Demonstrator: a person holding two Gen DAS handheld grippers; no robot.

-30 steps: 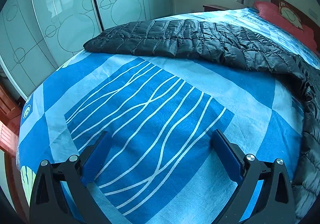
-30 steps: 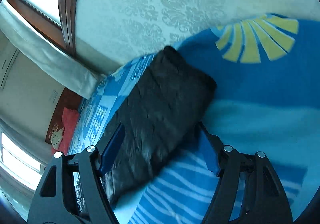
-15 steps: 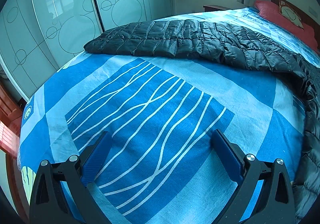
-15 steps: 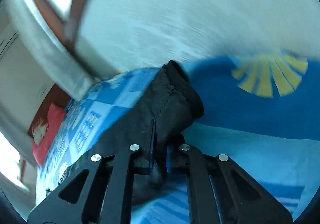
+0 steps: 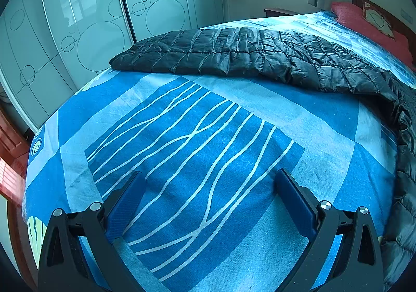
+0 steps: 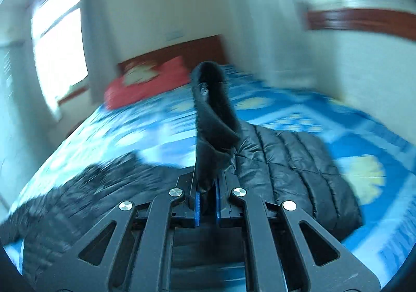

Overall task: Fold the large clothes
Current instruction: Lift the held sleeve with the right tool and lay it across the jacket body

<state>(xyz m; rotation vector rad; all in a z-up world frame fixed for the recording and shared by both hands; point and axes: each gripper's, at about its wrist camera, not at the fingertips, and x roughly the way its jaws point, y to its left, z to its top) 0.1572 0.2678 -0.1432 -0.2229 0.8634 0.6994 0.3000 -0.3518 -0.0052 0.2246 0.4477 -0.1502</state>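
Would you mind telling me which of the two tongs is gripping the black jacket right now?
The right tongs: they are shut on a fold of the black jacket. The left tongs stand wide open over the bare blue bedsheet, holding nothing.

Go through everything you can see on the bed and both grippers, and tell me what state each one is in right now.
Black quilted jacket: spread across the bed, one end lifted and pinched.
Left gripper: jaws open, empty, above the bedsheet.
Right gripper: jaws shut on the jacket's sleeve end.
Blue patterned bedsheet: flat, lightly creased.
Red pillow: lying at the headboard end.
Wardrobe doors: closed.
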